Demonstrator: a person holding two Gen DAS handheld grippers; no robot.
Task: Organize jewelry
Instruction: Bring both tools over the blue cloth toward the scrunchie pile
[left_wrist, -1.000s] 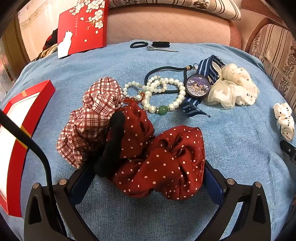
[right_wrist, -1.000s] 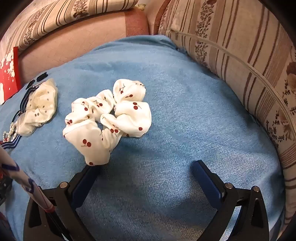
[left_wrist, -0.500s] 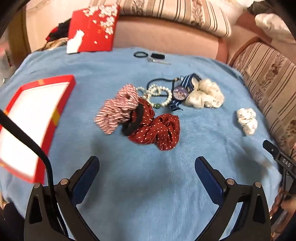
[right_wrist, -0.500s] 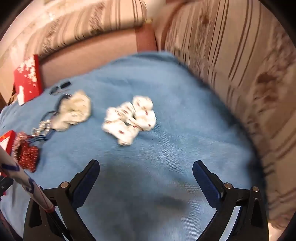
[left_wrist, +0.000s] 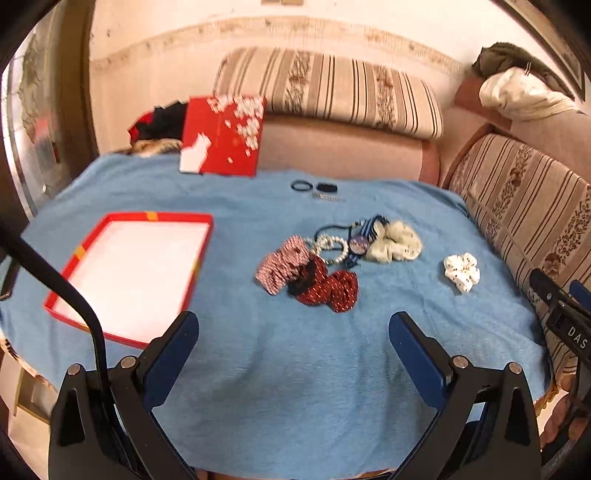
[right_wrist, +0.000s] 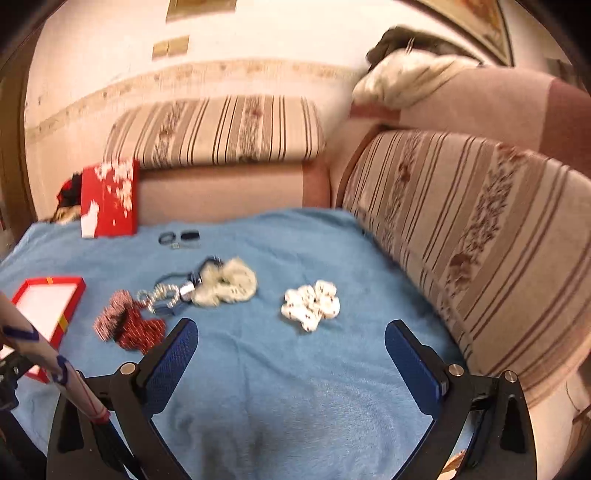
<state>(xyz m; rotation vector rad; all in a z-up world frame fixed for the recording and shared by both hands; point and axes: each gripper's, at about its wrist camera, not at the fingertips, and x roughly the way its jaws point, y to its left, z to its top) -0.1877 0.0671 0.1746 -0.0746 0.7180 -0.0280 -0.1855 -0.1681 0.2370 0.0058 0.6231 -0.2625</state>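
A pile lies mid-table on the blue cloth: a red dotted scrunchie (left_wrist: 328, 291), a plaid scrunchie (left_wrist: 280, 264), pearl bracelets (left_wrist: 330, 247), a watch (left_wrist: 360, 242) and a cream scrunchie (left_wrist: 395, 245). A white cherry scrunchie (left_wrist: 461, 271) lies apart to the right; it also shows in the right wrist view (right_wrist: 312, 304). An open red box (left_wrist: 129, 273) lies at the left. My left gripper (left_wrist: 293, 332) is open and empty, well short of the pile. My right gripper (right_wrist: 290, 339) is open and empty, just short of the white scrunchie.
A red lid (left_wrist: 221, 136) leans against the sofa at the back. Black hair ties and a clip (left_wrist: 317, 188) lie at the far side. Striped sofa cushions (left_wrist: 524, 206) border the table at the right and back.
Both grippers have pulled back and up from the table. The left one was around the red dotted scrunchie and now stands away from it, empty. The right one has drawn away from the white scrunchie.
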